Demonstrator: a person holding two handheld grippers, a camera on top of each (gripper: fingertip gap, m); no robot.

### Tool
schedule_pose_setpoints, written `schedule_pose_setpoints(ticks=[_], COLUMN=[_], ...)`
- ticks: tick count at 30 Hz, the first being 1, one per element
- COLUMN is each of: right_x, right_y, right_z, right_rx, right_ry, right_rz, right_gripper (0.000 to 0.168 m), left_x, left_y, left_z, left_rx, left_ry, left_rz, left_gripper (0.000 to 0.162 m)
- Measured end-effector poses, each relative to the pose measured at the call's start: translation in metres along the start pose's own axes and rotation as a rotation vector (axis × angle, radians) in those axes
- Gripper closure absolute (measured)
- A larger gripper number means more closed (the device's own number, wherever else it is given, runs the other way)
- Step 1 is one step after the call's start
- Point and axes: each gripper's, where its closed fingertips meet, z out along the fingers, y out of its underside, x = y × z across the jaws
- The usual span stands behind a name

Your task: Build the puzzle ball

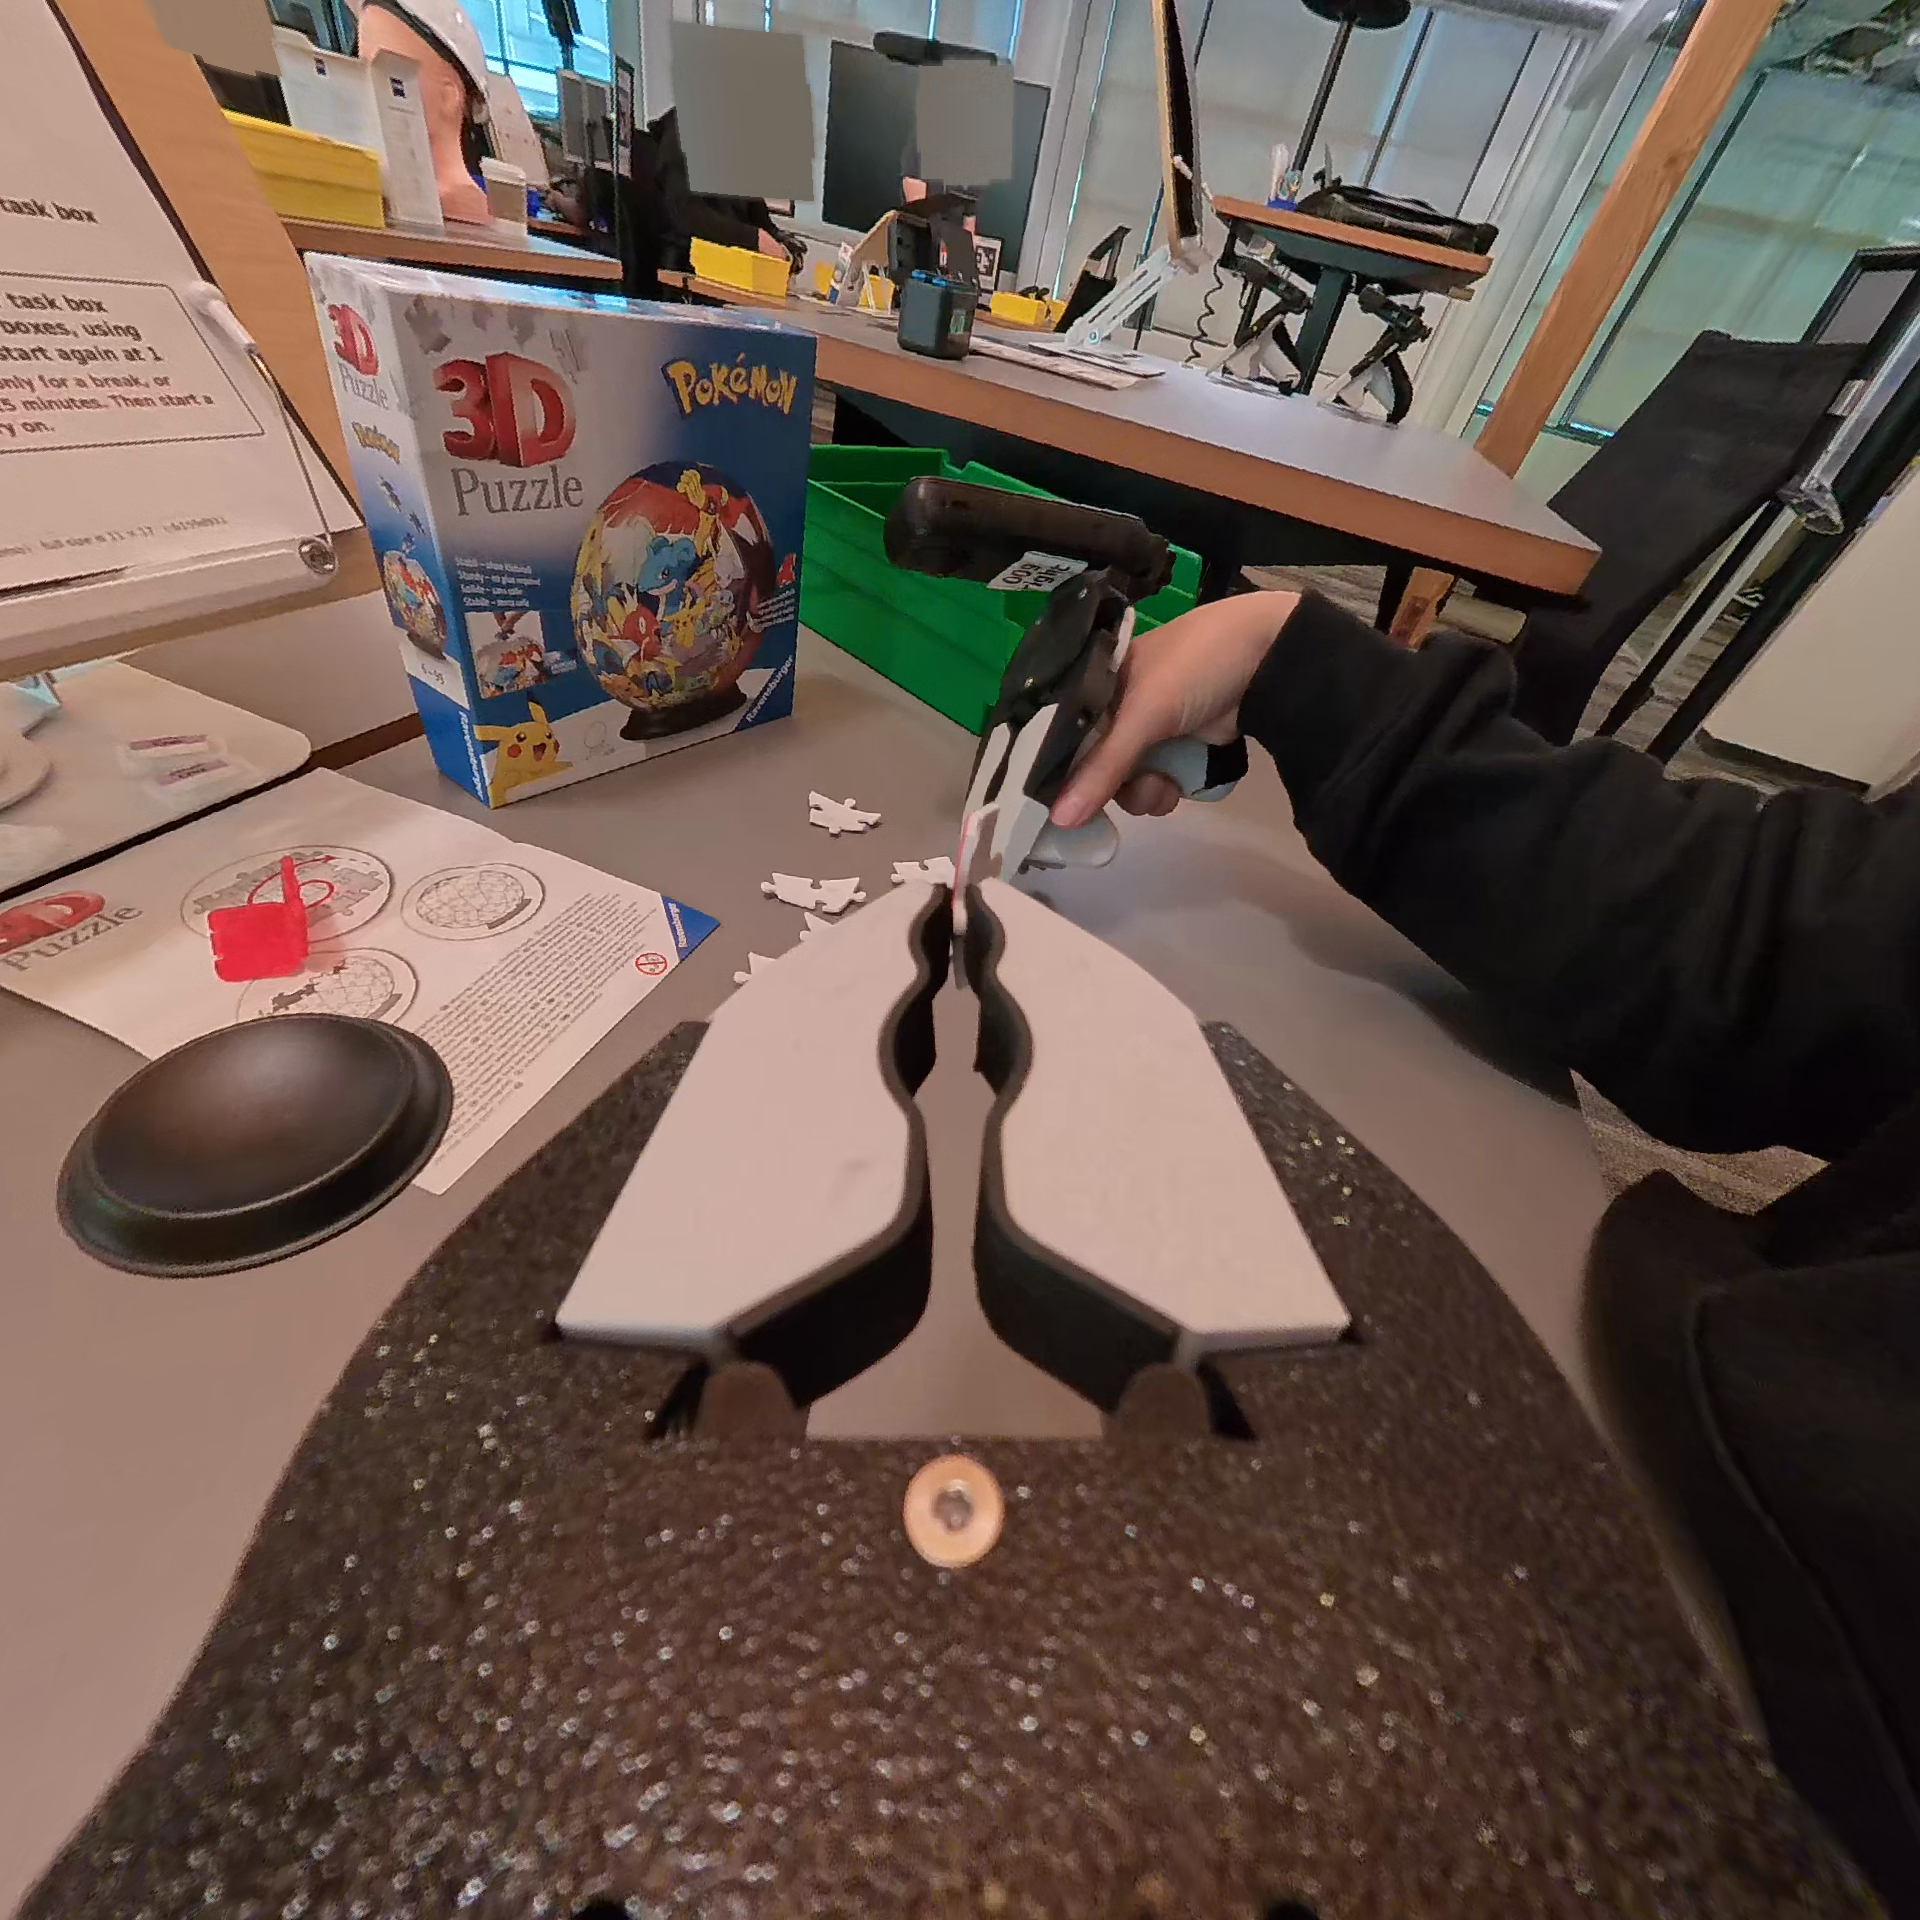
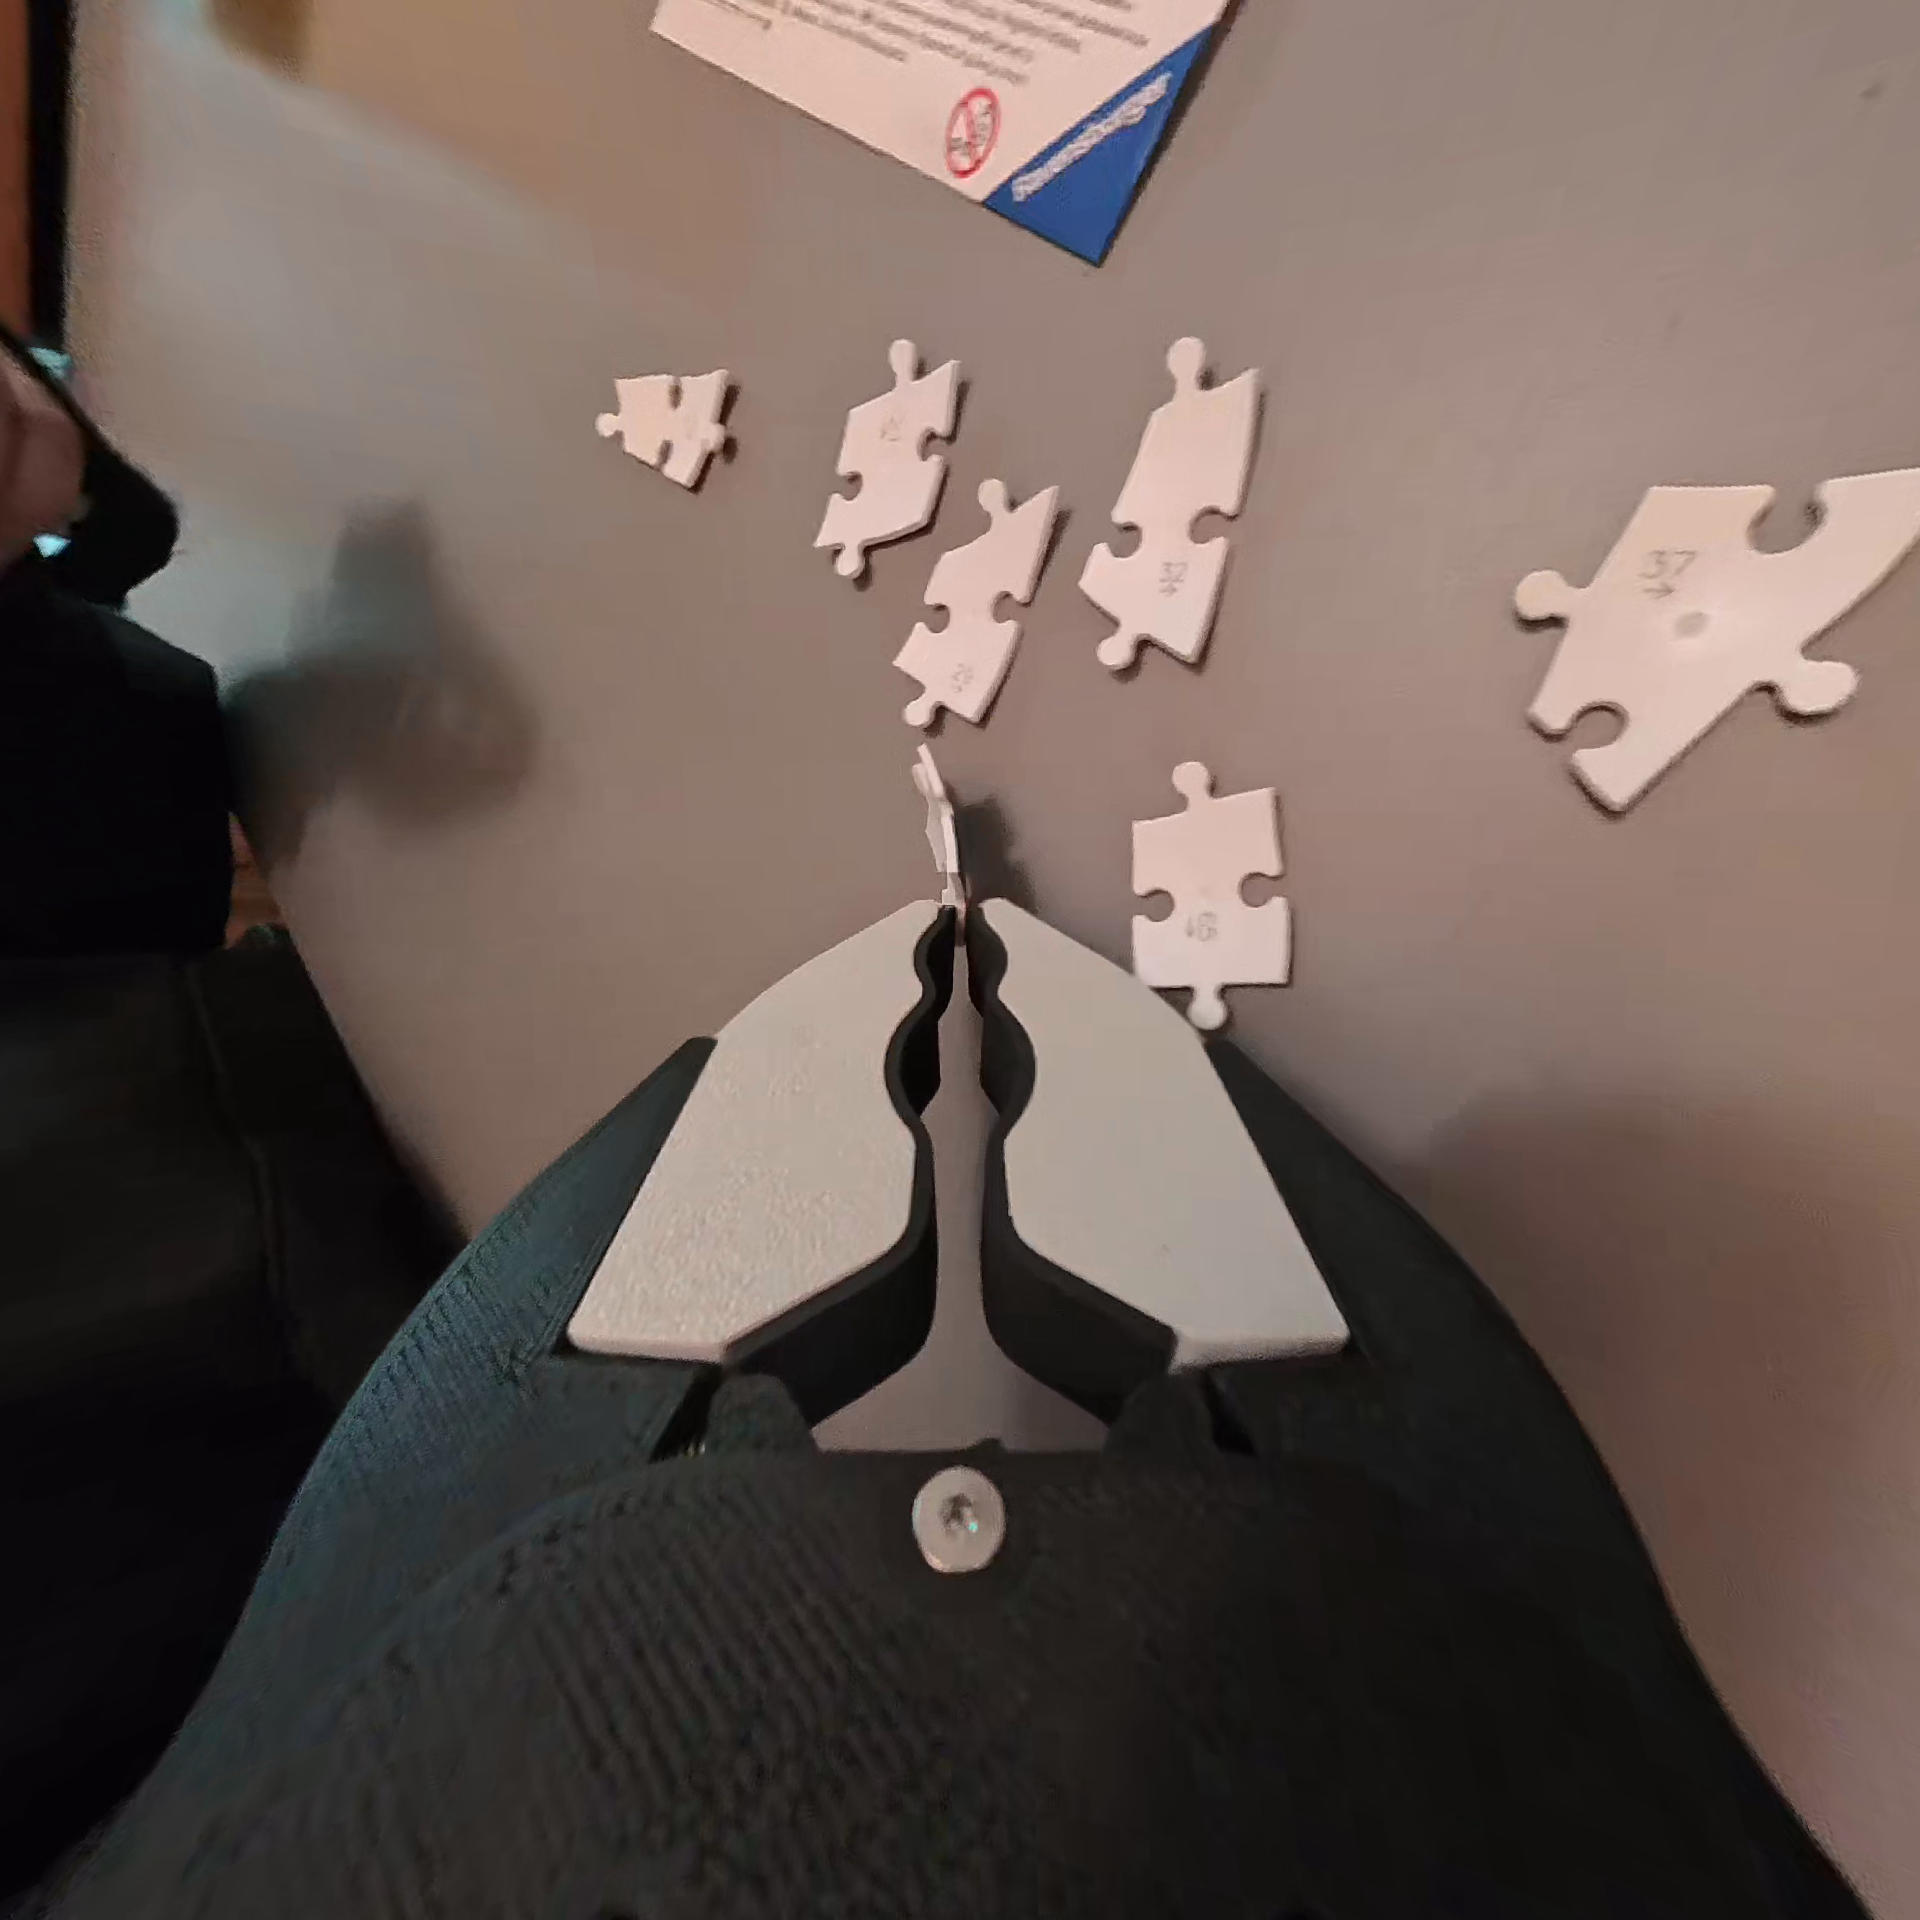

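My left gripper (image 1: 956, 904) points across the grey table with its jaws nearly together on a thin white puzzle piece (image 1: 958, 956) seen edge-on between the tips. My right gripper (image 2: 958, 909) is shut on a puzzle piece (image 2: 940, 821), also edge-on, held just above the table. In the left wrist view a hand holds the right gripper (image 1: 977, 862) pointing down, and its red-edged piece meets the left gripper's tips. Several loose pieces lie white side up beyond it, the nearest one (image 2: 1210, 894) to its right and a larger one (image 2: 1683, 623) at the far right.
The puzzle box (image 1: 592, 540) stands at the back left. An instruction sheet (image 1: 416, 935) lies on the left with a small red object (image 1: 255, 935) on it. A black round stand (image 1: 255, 1132) sits at the near left. Green bins (image 1: 904, 603) are behind. A black sleeve (image 1: 1507, 883) crosses the right. The gap from one gripper's tips to the other's is roughly 20 cm.
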Motion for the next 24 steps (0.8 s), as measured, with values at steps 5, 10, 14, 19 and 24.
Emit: schedule_pose_setpoints(ticks=[5, 10, 14, 19, 24], right_x=[0.012, 0.022, 0.02, 0.001, -0.118], right_y=[-0.003, -0.002, -0.002, -0.017, -0.056], right_z=[-0.007, -0.009, -0.019, -0.043, -0.038], right_rx=[-0.014, -0.004, 0.013, 0.12, 0.459], right_ry=[0.102, 0.195, 0.263, 0.393, 0.144], right_rz=[0.008, -0.018, -0.065, -0.25, -0.571], right_gripper=[0.166, 0.153, 0.142, 0.127, 0.136], left_x=[0.001, 0.001, 0.002, 0.009, 0.023], left_y=[0.0, 0.0, 0.001, -0.006, -0.024], left_z=[0.001, 0.002, 0.002, 0.002, 0.001], left_rx=[0.004, 0.011, 0.01, 0.052, 0.169], left_ry=[0.002, 0.004, 0.009, 0.067, 0.22], left_rz=[-0.002, -0.01, -0.01, -0.07, -0.26], left_gripper=[0.161, 0.161, 0.161, 0.161, 0.161])
